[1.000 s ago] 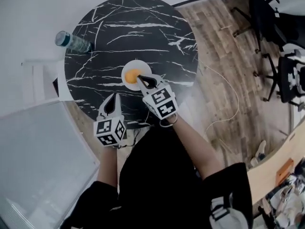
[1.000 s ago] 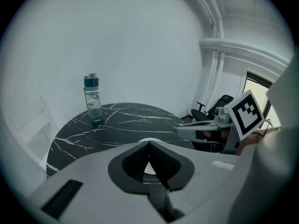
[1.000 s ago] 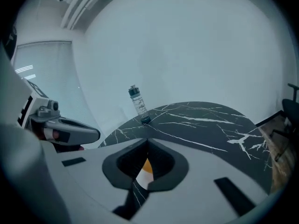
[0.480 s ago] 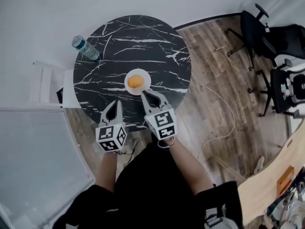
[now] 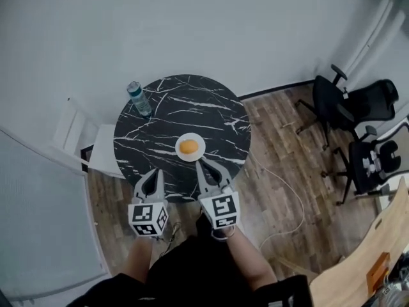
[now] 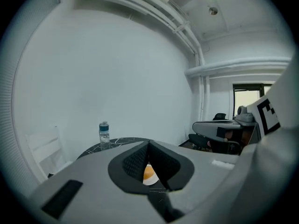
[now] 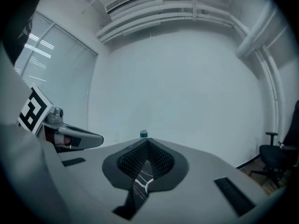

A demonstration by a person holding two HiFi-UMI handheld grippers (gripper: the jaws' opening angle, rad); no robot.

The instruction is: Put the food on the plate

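In the head view, the orange food (image 5: 188,146) lay on the white plate (image 5: 190,158). The plate sat in the middle of the frame, on the black round table (image 5: 192,104). The food looked round, so no long side showed. A bottle (image 5: 137,98) stood at the table's upper left. Both arms reached forward side by side. The left gripper (image 5: 153,171) and the right gripper (image 5: 200,165) pointed up the frame toward the plate.

In the left gripper view, the jaws were pinched together on nothing. Only this gripper view showed the food, under the tips.

In the right gripper view, the jaws were clenched and empty. The bottle's cap peeked over the tips.
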